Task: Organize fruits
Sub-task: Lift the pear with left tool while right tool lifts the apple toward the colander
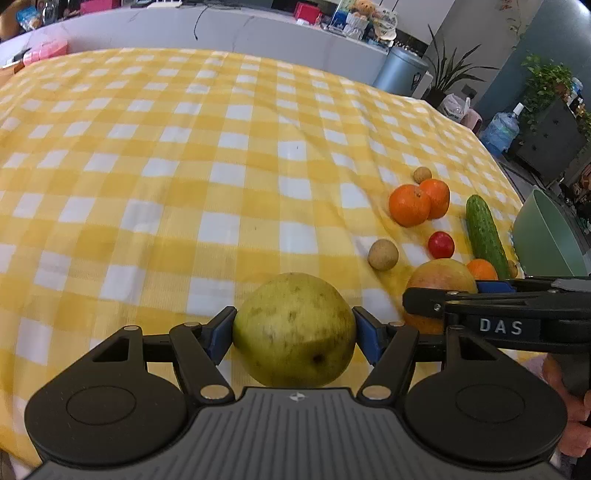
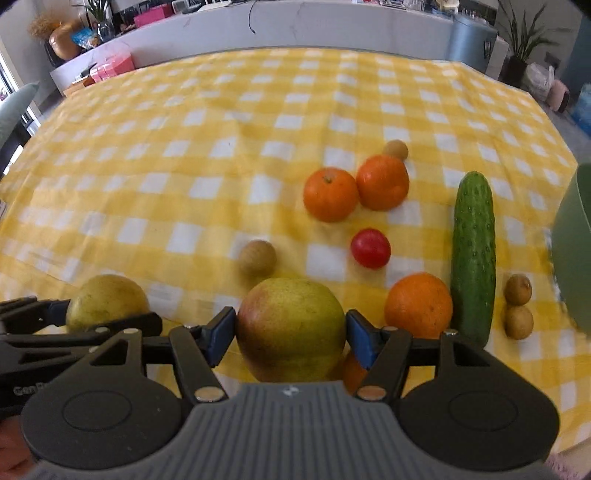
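Left gripper (image 1: 294, 330) clamped on pear (image 1: 294, 328), right gripper (image 2: 290, 332) on apple (image 2: 290, 328). Better to carry both steadily toward green bowl (image 2: 572, 251), avoiding cucumber (image 2: 473, 254).

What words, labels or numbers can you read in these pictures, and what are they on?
"DAS": white letters on the black body of the right claw, seen from the left wrist.
Pale lettering on the left claw, at the picture's left edge: cut off, unreadable.
Packaging on the far counter: too small and blurred.
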{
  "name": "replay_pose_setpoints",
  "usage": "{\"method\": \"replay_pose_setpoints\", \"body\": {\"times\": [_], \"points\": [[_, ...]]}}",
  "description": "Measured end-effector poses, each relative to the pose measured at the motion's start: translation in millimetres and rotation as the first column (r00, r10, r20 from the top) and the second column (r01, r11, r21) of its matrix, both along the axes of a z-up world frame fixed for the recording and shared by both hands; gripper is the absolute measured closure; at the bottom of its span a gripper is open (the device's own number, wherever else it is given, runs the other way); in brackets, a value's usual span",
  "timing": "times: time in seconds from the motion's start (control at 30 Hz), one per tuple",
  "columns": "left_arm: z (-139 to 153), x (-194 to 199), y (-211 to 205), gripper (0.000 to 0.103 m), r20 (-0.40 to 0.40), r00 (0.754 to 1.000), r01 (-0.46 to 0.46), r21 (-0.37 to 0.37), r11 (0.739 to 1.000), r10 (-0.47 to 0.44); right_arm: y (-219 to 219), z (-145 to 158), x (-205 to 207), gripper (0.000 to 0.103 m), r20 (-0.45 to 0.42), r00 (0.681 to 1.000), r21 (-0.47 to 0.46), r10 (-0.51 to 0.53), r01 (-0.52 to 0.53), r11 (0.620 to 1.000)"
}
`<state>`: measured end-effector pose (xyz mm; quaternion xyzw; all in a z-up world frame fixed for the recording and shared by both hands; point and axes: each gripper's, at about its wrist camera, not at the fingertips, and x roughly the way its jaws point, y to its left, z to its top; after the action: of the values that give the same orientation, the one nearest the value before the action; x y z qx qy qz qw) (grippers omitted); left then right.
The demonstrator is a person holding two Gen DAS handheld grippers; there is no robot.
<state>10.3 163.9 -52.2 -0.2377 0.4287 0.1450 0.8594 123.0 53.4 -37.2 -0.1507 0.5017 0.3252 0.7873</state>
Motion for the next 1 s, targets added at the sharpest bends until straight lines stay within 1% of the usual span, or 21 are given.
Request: {"method": "replay_pose_setpoints", "body": {"times": [0.03, 0.13, 0.2, 0.27, 0.33, 0.4, 0.5, 0.6, 0.77, 0.9, 1.0], "points": [[0.5, 0.1, -0.5, 0.026, 0.005, 1.000, -0.002, 0.005, 1.000, 0.002, -6.5, -0.6, 0.6, 0.041, 0.000, 1.000, 0.003, -0.003, 0.003, 1.000], [0.1, 2.2, 0.1, 0.026, 0.021, 1.000, -0.009, 0.014, 1.000, 0.009, -4.4, -3.4, 7.8, 0.041, -0.007, 0.999, 0.013, -0.032, 0.032, 0.999], [-2.4, 4.6, 2.8, 0.026, 0.029, 0.999, -0.015, -0.011, 1.000, 0.016, 1.8, -4.7, 9.2, 0.041, 0.010, 0.999, 0.008, -0.036, 0.036, 0.999], [-6.5, 5.1, 8.0, 0.025, 0.041, 0.999, -0.032, -0.056, 0.998, 0.035, 6.4, -4.8, 10.1, 0.040, 0.023, 0.999, -0.006, -0.044, 0.044, 0.999], [-8.0, 5.9, 9.5, 0.025, 0.048, 0.998, -0.040, -0.071, 0.997, 0.044, 7.3, -7.9, 12.6, 0.040, 0.025, 0.998, -0.016, -0.062, 0.063, 0.998], [-8.0, 5.5, 8.9, 0.025, 0.059, 0.997, -0.051, -0.064, 0.997, 0.055, 7.3, -9.6, 14.9, 0.040, 0.027, 0.997, -0.016, -0.072, 0.073, 0.997], [-7.3, 7.2, 5.7, 0.025, 0.066, 0.997, -0.046, -0.039, 0.998, 0.048, 6.9, -12.3, 18.0, 0.040, 0.019, 0.997, -0.019, -0.080, 0.080, 0.997], [-6.8, 6.8, 4.9, 0.025, 0.069, 0.997, -0.044, -0.031, 0.999, 0.046, 6.8, -19.8, 23.3, 0.041, -0.026, 0.996, -0.014, -0.090, 0.089, 0.996], [-7.7, 7.1, 5.4, 0.026, 0.079, 0.996, -0.046, -0.030, 0.998, 0.049, 0.8, -18.1, 21.9, 0.041, -0.018, 0.994, -0.009, -0.110, 0.110, 0.994], [-7.9, 7.5, 4.8, 0.026, 0.082, 0.995, -0.047, -0.025, 0.999, 0.049, -8.5, -9.9, 19.9, 0.041, -0.011, 0.992, 0.045, -0.129, 0.129, 0.991], [-7.6, 7.6, 3.7, 0.026, 0.086, 0.995, -0.047, -0.016, 0.999, 0.048, -14.5, -3.0, 15.2, 0.041, 0.006, 0.992, 0.080, -0.126, 0.125, 0.989]]}}
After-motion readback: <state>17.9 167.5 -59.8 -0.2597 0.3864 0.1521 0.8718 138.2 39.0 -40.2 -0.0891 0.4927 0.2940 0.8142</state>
